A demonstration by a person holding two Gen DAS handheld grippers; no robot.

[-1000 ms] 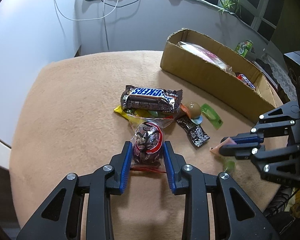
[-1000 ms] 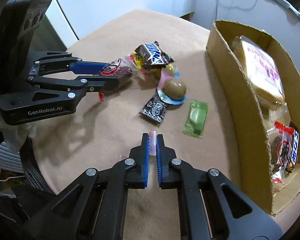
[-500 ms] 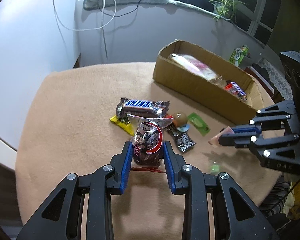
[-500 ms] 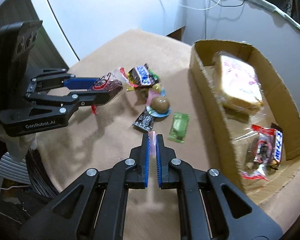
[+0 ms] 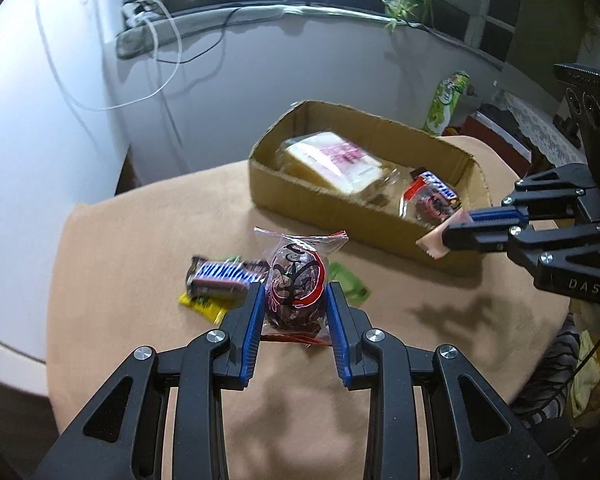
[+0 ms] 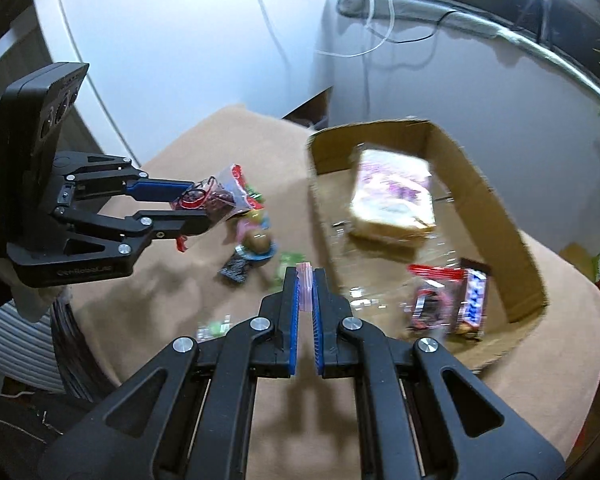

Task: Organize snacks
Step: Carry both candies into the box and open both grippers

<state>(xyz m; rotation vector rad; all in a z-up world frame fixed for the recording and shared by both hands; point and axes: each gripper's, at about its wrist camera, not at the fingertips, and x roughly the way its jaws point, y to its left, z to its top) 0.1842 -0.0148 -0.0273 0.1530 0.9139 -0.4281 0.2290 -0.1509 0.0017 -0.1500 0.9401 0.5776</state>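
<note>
Both claws are higher above the table [image 5: 112, 280] than a second ago and closer to the cardboard box [image 5: 324, 204]. The left claw [image 5: 296, 300] squeezes a wrapped dark snack [image 5: 296, 280]. The right claw [image 6: 307, 292] is pinched tight on a thin pink packet [image 6: 305, 280].

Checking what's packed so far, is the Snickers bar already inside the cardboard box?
No, the Snickers bar lies on the table, outside the cardboard box.

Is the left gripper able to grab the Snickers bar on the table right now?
Probably not yet: the left gripper is shut on a wrapped snack, so nothing else fits. The Snickers bar itself lies uncovered.
</note>
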